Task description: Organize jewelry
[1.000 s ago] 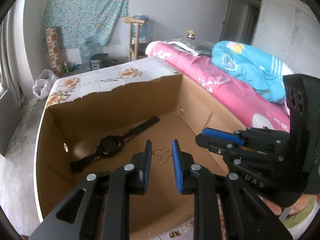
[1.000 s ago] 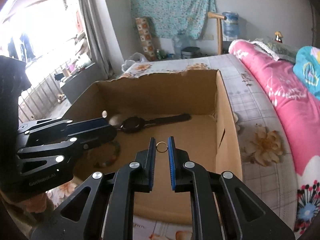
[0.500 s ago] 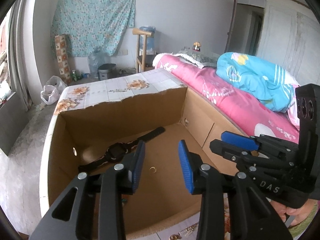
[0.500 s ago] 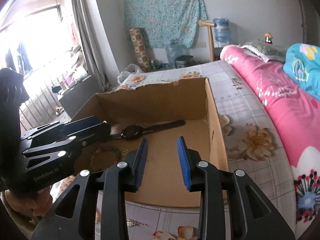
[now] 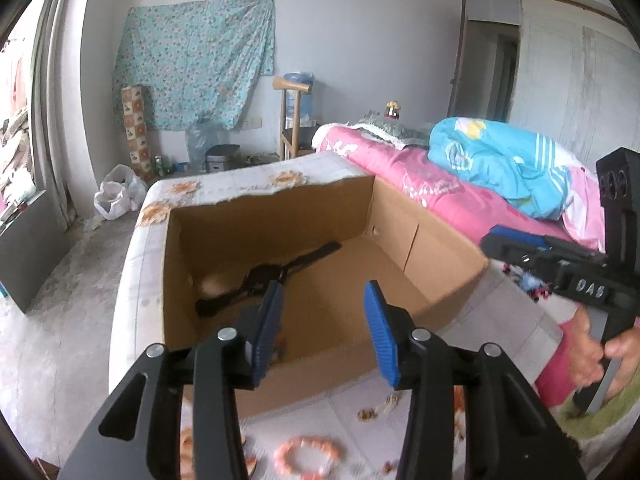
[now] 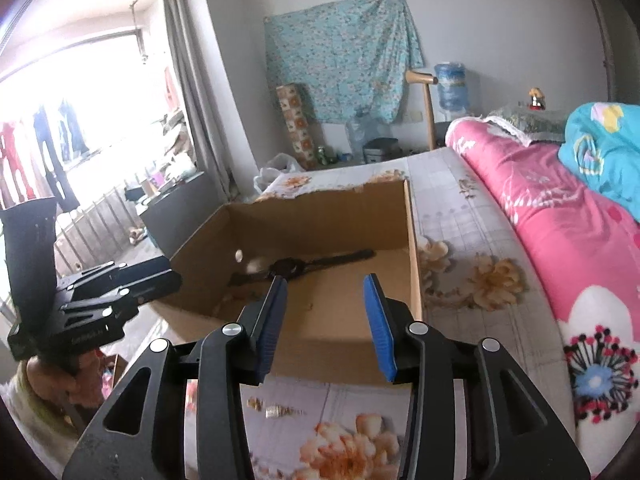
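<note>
Centre of both frames: cardboard box (image 5: pixel 304 216) on the flowered sheet (image 6: pixel 460 208), open top, w/ a black watch (image 5: pixel 272 276) lying across its floor toward the back wall. A small pale bit shows on the box floor in the right wrist view, too small to name.

Left gripper (image 5: pixel 324 328) is empty, jaws opening, nothing btwn the blue pads; it hangs over the box's near edge. Right gripper (image 6: pixel 326 316) same: jaws opening, nothing held, also above the near edge.

Progress, as a judgement: partly done. Watch is boxed, maybe one or two small pieces too. Still out on the sheet, bottom of the left wrist frame: a pink bead bracelet (image 5: pixel 308 454), blurred, plus a few small gold-ish pieces (image 5: pixel 376 410) just in front of the box. Lower centre of the right wrist frame shows another small metallic piece (image 6: pixel 272 410) beside the box's front wall. So several items left to pick up and drop in.
</note>
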{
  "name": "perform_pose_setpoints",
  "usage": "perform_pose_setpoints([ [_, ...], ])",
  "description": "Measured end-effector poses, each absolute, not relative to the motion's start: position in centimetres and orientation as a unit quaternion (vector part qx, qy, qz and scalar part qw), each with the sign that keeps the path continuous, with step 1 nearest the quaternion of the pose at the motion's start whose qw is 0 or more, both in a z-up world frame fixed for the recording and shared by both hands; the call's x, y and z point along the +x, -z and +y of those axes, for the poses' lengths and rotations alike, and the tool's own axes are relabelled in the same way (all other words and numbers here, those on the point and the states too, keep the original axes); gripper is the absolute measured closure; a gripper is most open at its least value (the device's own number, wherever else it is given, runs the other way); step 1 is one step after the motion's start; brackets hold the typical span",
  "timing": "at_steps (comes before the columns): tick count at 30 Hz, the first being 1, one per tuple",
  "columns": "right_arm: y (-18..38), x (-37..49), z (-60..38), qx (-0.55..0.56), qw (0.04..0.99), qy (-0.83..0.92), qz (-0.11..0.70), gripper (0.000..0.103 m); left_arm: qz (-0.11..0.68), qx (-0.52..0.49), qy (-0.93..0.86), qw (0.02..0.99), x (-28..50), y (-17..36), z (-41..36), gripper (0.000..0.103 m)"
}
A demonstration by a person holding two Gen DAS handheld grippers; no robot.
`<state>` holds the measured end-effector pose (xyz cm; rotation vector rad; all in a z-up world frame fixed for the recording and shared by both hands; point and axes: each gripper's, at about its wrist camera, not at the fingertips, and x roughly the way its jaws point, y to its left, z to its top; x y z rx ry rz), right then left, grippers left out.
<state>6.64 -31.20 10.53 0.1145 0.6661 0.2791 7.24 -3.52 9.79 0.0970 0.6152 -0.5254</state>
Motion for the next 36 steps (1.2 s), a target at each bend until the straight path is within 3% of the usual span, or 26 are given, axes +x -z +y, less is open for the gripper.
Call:
perform_pose_setpoints([
  [14,-3.1,4.1,-29.0,0.067,0.882,-0.142,0.444,0.064,0.394,0.045,0.289,0.871,4.4,-2.4,-4.7,0.061],
  [23,-0.1,4.9,-26.8,0.066,0.860,-0.155,0.481,0.064,0.432,0.102,0.298,0.845,5.3,1.1,-7.7,0.080],
  [34,0.9,6.5,-26.4,0.064,0.853,-0.153,0.495,0.064,0.438,0.147,0.296,0.836,5.8,2.4,-9.1,0.084],
  [36,1.1,6.7,-26.2,0.066,0.852,-0.153,0.496,0.064,0.438,0.148,0.296,0.836,5.9,2.4,-9.2,0.089],
])
